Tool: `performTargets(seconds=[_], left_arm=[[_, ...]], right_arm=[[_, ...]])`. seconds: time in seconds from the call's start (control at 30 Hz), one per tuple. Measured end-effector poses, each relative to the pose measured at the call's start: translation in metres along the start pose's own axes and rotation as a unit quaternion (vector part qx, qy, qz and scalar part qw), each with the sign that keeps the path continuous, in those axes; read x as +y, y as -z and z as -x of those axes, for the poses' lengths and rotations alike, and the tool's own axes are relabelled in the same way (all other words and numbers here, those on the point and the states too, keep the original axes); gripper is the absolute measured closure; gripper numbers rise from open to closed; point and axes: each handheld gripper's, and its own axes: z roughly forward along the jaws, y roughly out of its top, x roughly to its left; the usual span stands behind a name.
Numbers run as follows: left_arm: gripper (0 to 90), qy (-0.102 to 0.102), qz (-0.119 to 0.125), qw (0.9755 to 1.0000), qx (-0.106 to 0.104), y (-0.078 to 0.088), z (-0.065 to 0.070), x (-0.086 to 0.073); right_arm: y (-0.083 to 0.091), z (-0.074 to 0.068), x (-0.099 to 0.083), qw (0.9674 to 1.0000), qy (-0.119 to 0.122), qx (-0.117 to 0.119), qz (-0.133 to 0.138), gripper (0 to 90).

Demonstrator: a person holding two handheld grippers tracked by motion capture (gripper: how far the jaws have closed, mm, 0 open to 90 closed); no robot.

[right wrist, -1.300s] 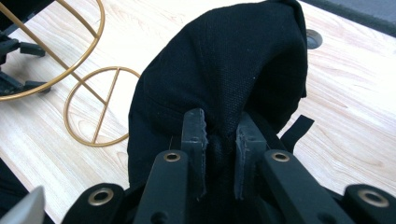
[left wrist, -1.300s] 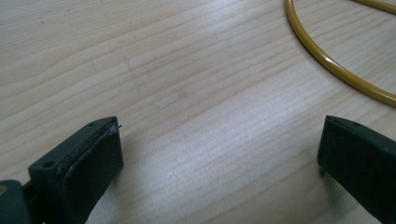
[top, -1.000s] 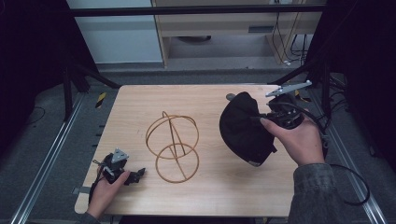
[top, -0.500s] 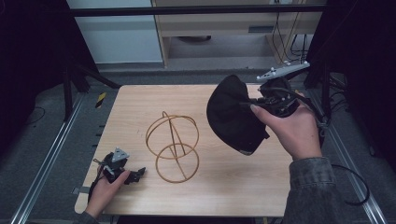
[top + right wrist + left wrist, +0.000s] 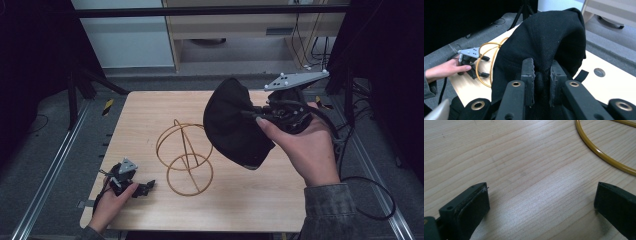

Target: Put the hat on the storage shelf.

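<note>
- Black cap (image 5: 235,125) held off the table (image 5: 145,120), at about 1 o'clock from the gold wire stand (image 5: 185,157), hanging beside its top hoop, perhaps just short of touching.
- Right gripper (image 5: 541,75) clamped on a fold of the cap's cloth, fingers close together, at 3 o'clock of the cap.
- Left gripper (image 5: 145,187) resting at 7 o'clock of the table, fingers (image 5: 471,207) spread wide over bare wood, holding nothing; stand's base ring just beyond, at 1 o'clock.

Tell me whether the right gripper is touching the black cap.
Touching. In the right gripper view the right gripper has a fold of the black cap pinched between its jaws; the high view shows the cap hanging from it above the table.
</note>
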Motion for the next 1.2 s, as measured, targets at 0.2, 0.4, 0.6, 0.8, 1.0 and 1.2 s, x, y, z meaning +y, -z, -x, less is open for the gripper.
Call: performTargets(seconds=[0.2,0.4,0.6,0.8,1.0,1.2], left_arm=[[0.0,-0.001,0.0,1.0,-0.001,0.0,0.0,0.0],[0.0,-0.001,-0.001,1.0,-0.001,0.0,0.0,0.0],[0.0,-0.002,-0.001,1.0,-0.004,0.0,-0.001,0.0],[0.0,-0.006,-0.004,1.0,-0.006,0.001,-0.001,0.0],[0.0,-0.007,-0.006,0.9999,-0.008,0.001,-0.002,0.001],[0.0,-0.009,-0.004,0.9999,-0.008,0.0,-0.003,0.001]], right_arm=[[-0.008,-0.009,0.009,0.9999,0.009,0.011,0.001,77.9],[-0.02,-0.015,0.022,0.9997,0.019,0.018,-0.004,78.1],[-0.031,-0.021,0.034,0.9994,0.024,0.026,-0.006,78.1],[-0.044,-0.03,0.045,0.9986,0.029,0.044,-0.005,78.0],[-0.055,-0.038,0.052,0.9977,0.035,0.058,-0.008,77.9],[-0.072,-0.047,0.058,0.9964,0.042,0.073,-0.014,77.8]])
